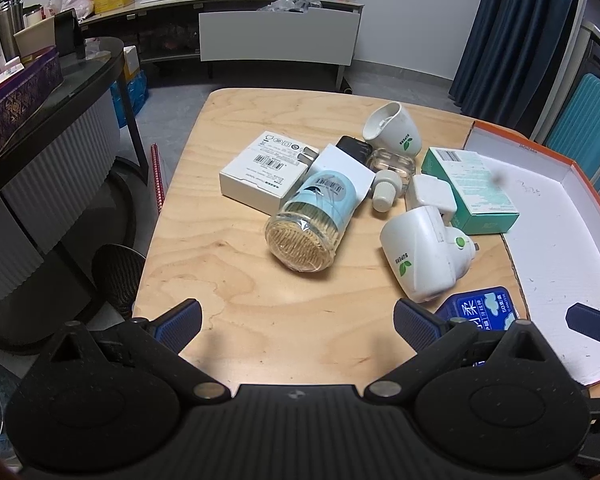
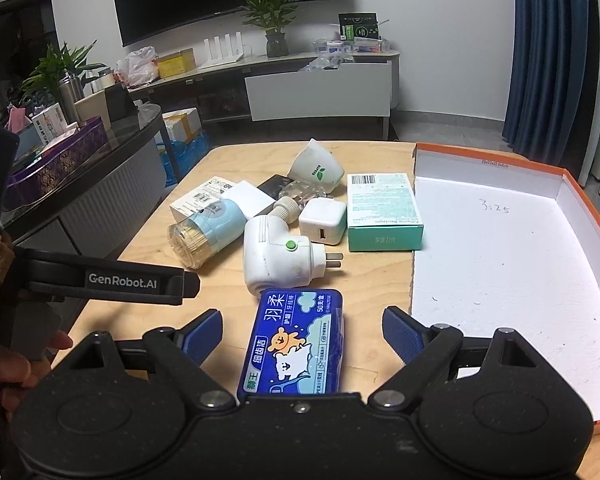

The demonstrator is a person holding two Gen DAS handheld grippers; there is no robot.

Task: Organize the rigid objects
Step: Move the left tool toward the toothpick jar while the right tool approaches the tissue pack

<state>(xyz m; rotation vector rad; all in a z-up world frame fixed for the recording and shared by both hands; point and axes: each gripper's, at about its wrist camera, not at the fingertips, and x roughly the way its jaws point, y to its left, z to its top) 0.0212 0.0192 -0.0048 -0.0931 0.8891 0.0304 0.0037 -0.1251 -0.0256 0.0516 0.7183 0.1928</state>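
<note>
Wooden table (image 2: 228, 280) bears cluttered items and a shoebox lid (image 2: 500, 264).

**Legible markings on the table items**

We read "GenRobot.AI" in white on the black arm of the left gripper (image 2: 124, 280). The blue rectangular floss-pick case (image 2: 296, 344) carries "羽柔", "细齿洁", "狮王" and "50支/盒". The white plug-in vaporiser with the green button (image 1: 420, 256) bears "SUPERB" beside a green leaf, as does the white cup-shaped housing (image 1: 394, 128). Handwritten "3:25" stands on the white floor of the orange-rimmed cardboard tray (image 2: 496, 208). The print on the teal box (image 2: 384, 212) is too small for us to read.
</note>
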